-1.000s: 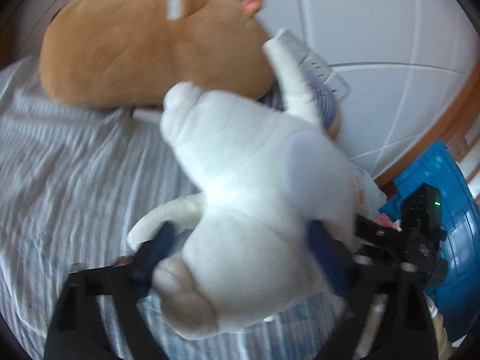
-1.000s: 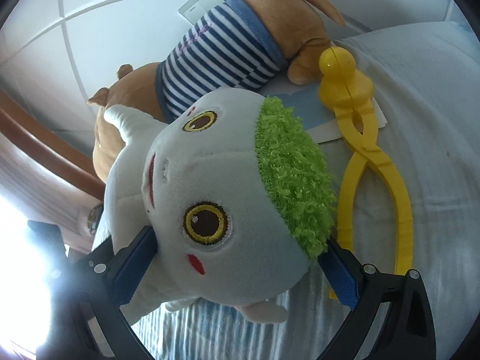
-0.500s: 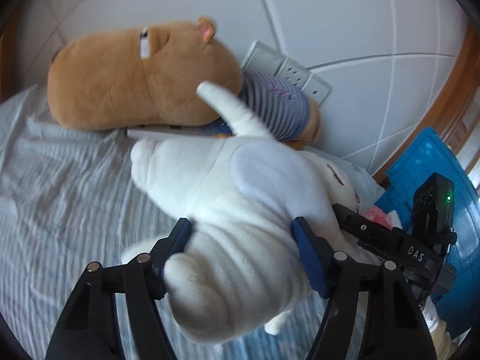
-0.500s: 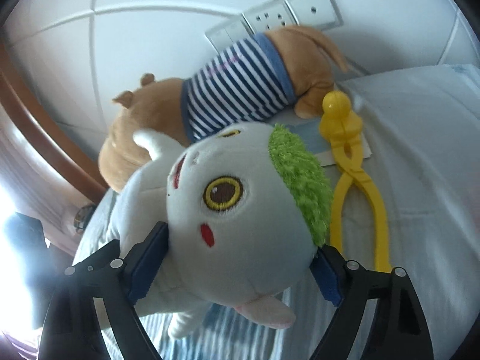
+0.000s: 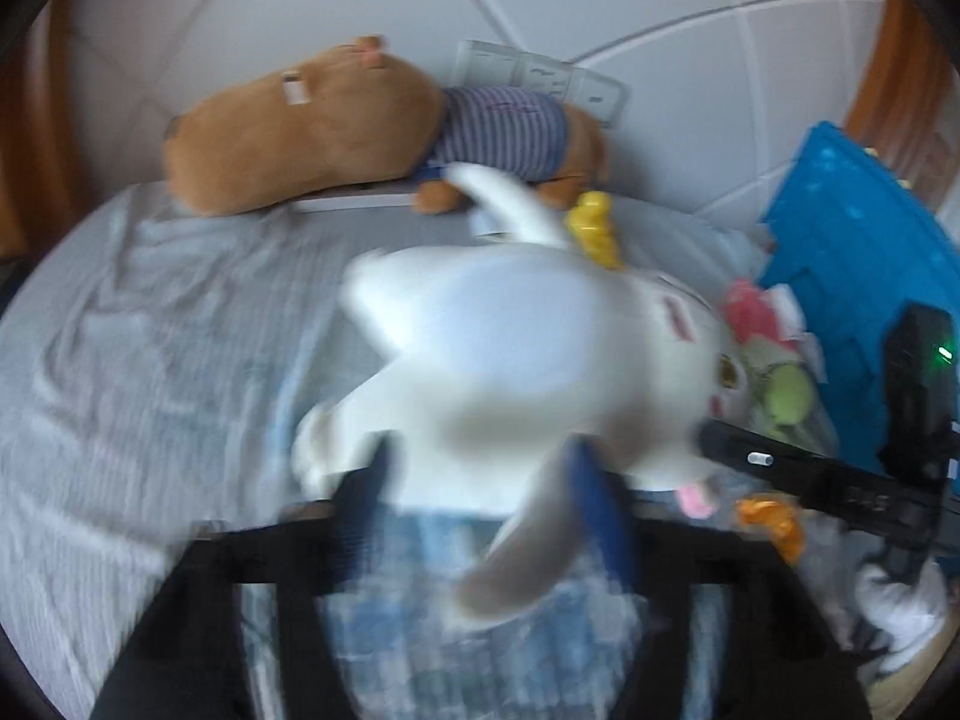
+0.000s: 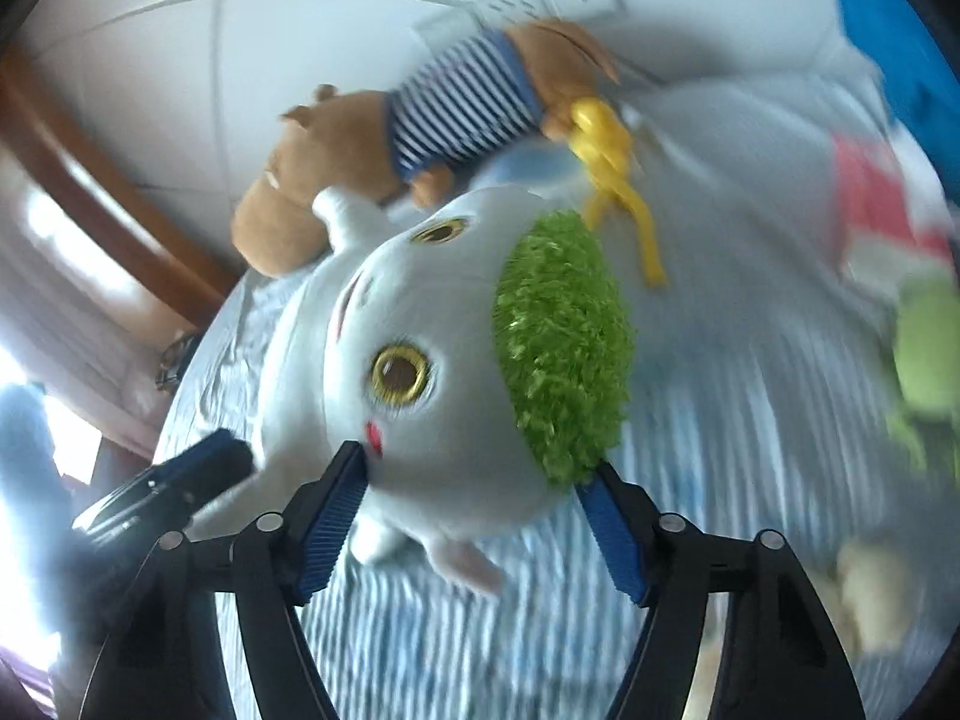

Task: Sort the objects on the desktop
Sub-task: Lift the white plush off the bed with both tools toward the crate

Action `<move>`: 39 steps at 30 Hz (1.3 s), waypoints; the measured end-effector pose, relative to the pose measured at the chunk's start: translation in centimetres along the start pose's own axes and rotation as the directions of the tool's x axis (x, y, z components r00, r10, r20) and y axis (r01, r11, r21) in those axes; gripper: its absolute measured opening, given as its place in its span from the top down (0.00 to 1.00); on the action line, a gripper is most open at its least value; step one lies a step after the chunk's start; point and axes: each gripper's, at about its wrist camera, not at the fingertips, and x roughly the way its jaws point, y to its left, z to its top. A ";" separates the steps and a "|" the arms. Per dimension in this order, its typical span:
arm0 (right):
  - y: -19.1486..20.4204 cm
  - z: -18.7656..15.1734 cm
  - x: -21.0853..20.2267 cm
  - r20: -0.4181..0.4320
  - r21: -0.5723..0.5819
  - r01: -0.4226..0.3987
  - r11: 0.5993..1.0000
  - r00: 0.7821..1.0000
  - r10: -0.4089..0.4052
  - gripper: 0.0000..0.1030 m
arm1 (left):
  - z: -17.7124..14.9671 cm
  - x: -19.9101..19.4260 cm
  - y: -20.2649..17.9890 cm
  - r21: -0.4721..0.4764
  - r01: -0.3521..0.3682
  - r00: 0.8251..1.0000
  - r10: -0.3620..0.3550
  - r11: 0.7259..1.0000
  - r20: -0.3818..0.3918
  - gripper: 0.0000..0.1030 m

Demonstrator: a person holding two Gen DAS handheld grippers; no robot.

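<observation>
Two pairs of tongs carry one white plush toy [image 6: 456, 372] with a green tuft above a striped bed sheet [image 5: 150, 330]. The right tongs [image 6: 480, 516], whose jaws have just been closing, pinch its head; the left tongs [image 5: 480, 510], jaws just reopened wide, grip its blurred rear body. A brown plush in a striped shirt [image 5: 336, 126] lies behind by the wall, near a blue crate [image 5: 852, 252].

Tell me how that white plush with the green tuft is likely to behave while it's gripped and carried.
The white plush probably squashes and sags: its head bulges between the right gripper fingers. Its limbs look floppy and may swing; one droops past the left gripper. It seems light for its bulk, and the fuzzy fabric should resist slipping.
</observation>
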 end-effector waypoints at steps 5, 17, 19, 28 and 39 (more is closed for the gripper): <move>-0.8 -0.3 -2.4 0.036 -0.005 0.015 1.000 0.999 -0.015 0.40 | -1.0 -0.6 1.3 -0.011 -0.026 1.000 0.027 1.000 0.006 0.00; -2.4 1.9 -0.8 0.006 0.084 0.023 0.996 1.000 -0.024 0.07 | 0.3 3.3 5.7 -0.123 0.064 0.997 -0.068 0.990 -0.026 0.00; -2.7 2.3 0.2 -0.002 0.102 0.026 0.994 1.000 -0.026 0.02 | 0.5 4.7 5.9 -0.135 0.127 0.990 -0.133 0.983 -0.040 0.00; -3.9 4.0 4.1 -0.006 0.135 -0.054 0.989 0.998 0.056 0.00 | 0.6 8.5 5.6 -0.168 0.348 0.934 -0.356 0.922 -0.021 0.00; -4.6 4.5 5.5 -0.027 0.133 -0.078 0.988 0.996 0.082 0.04 | 0.8 6.6 2.1 -0.129 0.326 0.945 -0.323 0.937 0.038 0.28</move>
